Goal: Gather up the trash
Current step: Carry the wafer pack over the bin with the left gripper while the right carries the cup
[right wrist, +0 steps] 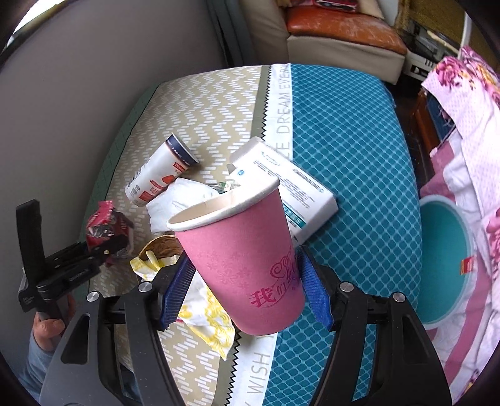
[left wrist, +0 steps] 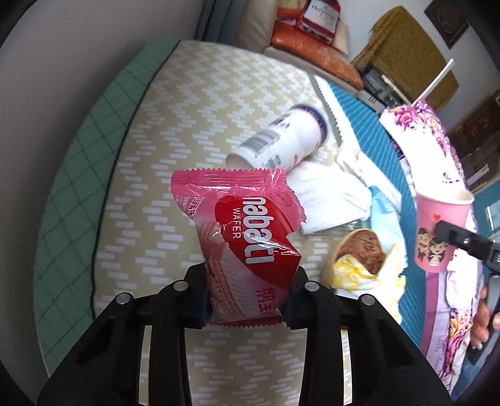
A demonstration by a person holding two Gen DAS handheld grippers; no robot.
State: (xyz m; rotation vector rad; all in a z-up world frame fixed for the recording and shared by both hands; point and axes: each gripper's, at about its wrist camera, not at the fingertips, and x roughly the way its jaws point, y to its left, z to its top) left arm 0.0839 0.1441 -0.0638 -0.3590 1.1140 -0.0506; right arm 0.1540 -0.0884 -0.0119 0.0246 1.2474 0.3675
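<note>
My left gripper (left wrist: 247, 299) is shut on a red and pink Nabati wafer wrapper (left wrist: 247, 237) and holds it above the bed; the wrapper also shows in the right wrist view (right wrist: 106, 228). My right gripper (right wrist: 247, 281) is shut on a pink paper cup (right wrist: 240, 262), tilted, held above the bed; the cup also shows in the left wrist view (left wrist: 440, 228). On the bed lie a white paper cup on its side (left wrist: 281, 140), a crumpled white tissue (left wrist: 328, 200), a brown bowl-like piece (left wrist: 359, 250) and a yellow-patterned napkin (left wrist: 362, 278).
A white tissue pack (right wrist: 290, 178) lies on the teal part of the bed cover (right wrist: 353, 125). A teal bin (right wrist: 443, 265) stands right of the bed under a floral sheet (right wrist: 468, 103). A wall runs along the left. A sofa with an orange cushion (right wrist: 337, 22) is behind.
</note>
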